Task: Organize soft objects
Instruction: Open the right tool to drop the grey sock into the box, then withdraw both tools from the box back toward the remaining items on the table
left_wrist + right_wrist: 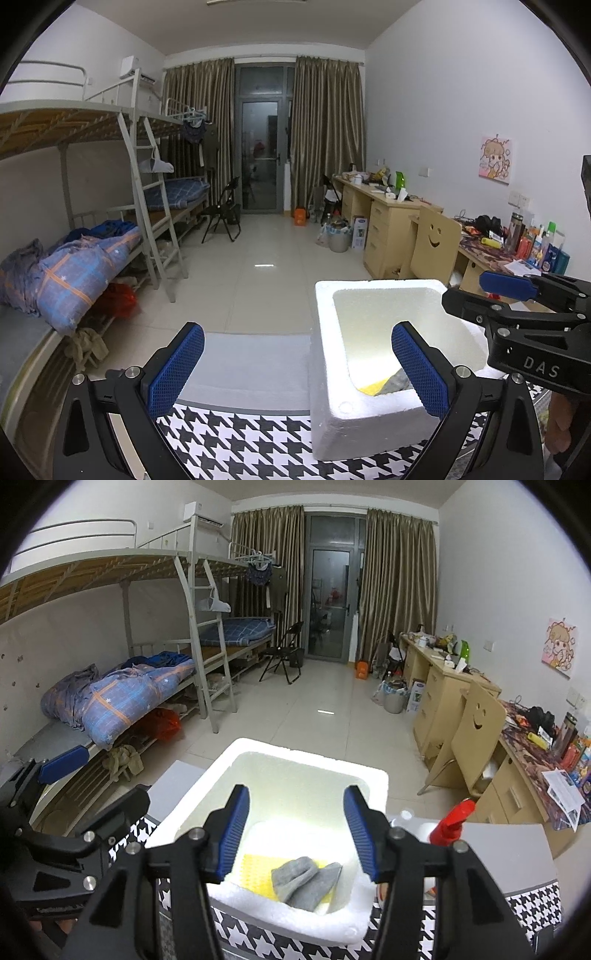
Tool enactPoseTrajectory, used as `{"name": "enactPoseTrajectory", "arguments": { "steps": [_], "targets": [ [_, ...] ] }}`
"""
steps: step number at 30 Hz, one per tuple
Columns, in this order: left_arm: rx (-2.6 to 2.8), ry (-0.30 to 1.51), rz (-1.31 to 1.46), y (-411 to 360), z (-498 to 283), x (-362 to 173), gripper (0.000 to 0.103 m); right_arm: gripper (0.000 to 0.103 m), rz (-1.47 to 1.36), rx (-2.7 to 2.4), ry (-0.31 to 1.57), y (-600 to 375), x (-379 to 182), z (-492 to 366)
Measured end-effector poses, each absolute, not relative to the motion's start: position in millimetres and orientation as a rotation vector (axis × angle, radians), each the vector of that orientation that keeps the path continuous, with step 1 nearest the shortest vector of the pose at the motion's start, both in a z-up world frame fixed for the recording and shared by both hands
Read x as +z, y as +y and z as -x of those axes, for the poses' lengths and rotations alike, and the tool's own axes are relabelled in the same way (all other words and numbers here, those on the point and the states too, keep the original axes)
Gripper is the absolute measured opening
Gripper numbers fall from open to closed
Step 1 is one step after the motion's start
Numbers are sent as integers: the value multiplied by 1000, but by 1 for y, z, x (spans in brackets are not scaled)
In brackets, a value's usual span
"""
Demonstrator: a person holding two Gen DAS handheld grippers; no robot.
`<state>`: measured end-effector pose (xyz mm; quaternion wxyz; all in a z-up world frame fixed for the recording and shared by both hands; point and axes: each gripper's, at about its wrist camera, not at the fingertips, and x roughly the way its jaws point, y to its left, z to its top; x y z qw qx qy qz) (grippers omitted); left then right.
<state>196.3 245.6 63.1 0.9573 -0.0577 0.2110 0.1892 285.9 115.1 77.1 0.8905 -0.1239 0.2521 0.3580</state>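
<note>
Grey cloth (308, 882), sock-like and folded in two lobes, lies at the bottom of the white foam box (258, 753), on a yellow pad (255, 871) and against the box's near wall. My right tool (295, 834) hangs directly above it with its blue pads spread and nothing between them, so I read the cloth as already dropped in. It sits just below and slightly to the right of the midpoint between those pads; its long axis runs from near left to far right, across the gap.

My left tool (295, 369) is also spread and empty, over the houndstooth cover of the desk (236, 443) at the box's left side, one pad in front of the box opening. From there only a corner of the cloth shows.

The right tool is plainly the nearer one. I judge that any further soft thing must come from outside the box; I see none on the desk.
</note>
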Motion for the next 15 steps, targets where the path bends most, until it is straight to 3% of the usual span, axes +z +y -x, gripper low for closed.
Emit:
{"name": "enactPoseTrajectory", "arguments": {
  "steps": [8,15],
  "targets": [
    [380,414,101,232,-184,71,102,82,232,724,494,99,89,-271],
    [381,404,91,219,-168,77,102,86,202,708,475,81,95,-259]
  ]
}}
